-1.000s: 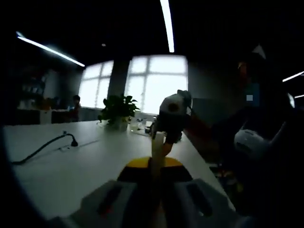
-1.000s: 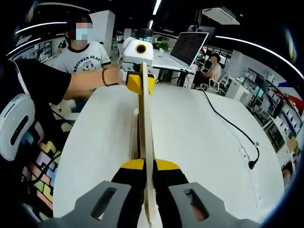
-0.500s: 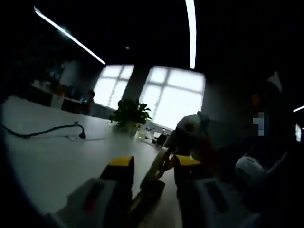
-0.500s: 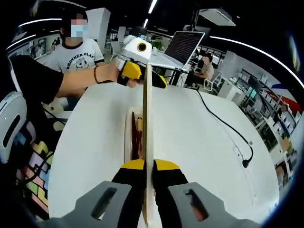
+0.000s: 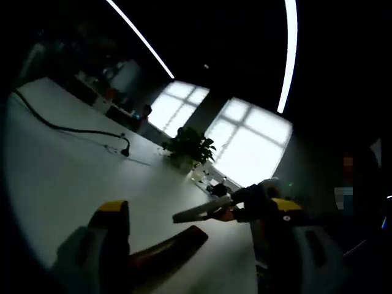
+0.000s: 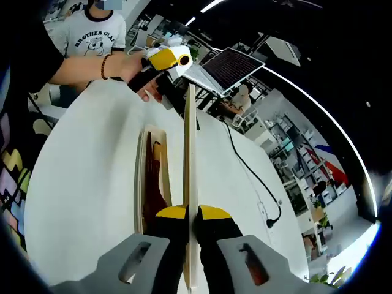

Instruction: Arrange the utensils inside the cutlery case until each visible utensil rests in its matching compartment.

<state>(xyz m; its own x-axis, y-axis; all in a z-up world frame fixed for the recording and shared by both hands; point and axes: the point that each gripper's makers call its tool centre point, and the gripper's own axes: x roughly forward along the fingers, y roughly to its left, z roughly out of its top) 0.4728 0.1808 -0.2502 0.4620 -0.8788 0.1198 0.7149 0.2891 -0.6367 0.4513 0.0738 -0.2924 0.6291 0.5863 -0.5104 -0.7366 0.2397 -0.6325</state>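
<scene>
In the left gripper view, the left claw (image 5: 196, 245) stands wide open at the bottom of the frame, with nothing between its jaws. Between and just beyond them, in the lower centre, lies a dark, elongated shape that may be a utensil; the picture is too dim to say. Right of centre, the right claw (image 5: 229, 208) grips the end of a pale thin lid (image 5: 199, 212). The white surface (image 5: 61, 177) runs off to the upper left, carrying a black cable (image 5: 73, 130) and a potted plant (image 5: 187, 147).

In the right gripper view, the right claw (image 6: 191, 215) is closed on the edge of the lid (image 6: 190, 171), which stands on edge and runs up the middle of the frame. Left of it, the open cutlery case (image 6: 150, 177) lies on the surface (image 6: 79, 177) with dark red utensils (image 6: 150, 184) inside. At the upper left, the left claw (image 6: 160, 59) hangs open beyond the case's far end, apart from the lid.

The step in hand appears to be uncovering the case. Next, the lid probably wants setting down beside the case, within sight, so both claws are free to sort the utensils.
</scene>
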